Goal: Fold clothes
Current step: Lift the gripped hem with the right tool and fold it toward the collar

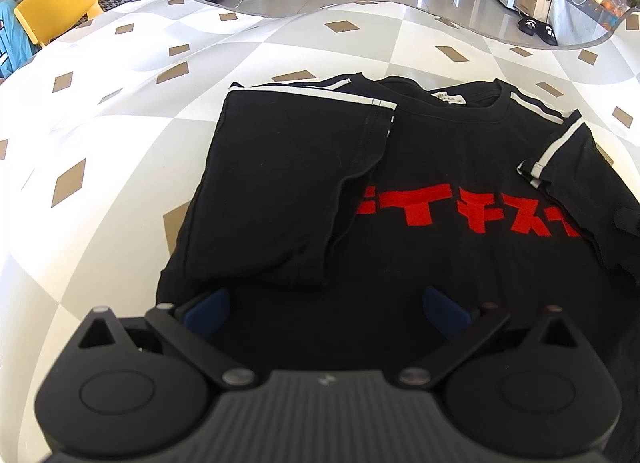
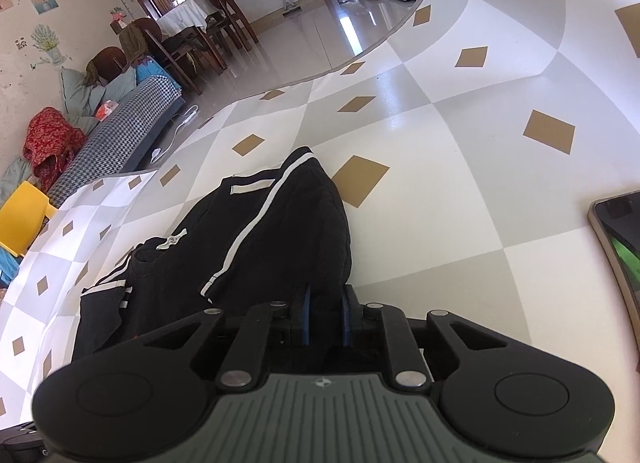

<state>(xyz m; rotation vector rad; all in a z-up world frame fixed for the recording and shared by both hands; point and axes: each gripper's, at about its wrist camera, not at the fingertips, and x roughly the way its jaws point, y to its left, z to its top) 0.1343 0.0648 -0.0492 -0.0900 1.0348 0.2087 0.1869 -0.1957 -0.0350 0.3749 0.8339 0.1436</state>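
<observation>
The black T-shirt (image 1: pixel 460 183) lies mid-frame on the checked tablecloth (image 1: pixel 120 123), one side folded in, soft and limp, best taken at an edge, as the right gripper (image 2: pixel 325 315) pinches its sleeve hem while the left gripper (image 1: pixel 326 307) gapes.

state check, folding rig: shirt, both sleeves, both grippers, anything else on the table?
T-shirt: flat on table, print side up, partly folded.
Left side panel: folded in over the front.
Right sleeve: lifted off the table, pinched.
Left gripper: open, over the hem, holding nothing.
Right gripper: shut on right sleeve.
Phone: lying at table edge, screen lit.
</observation>
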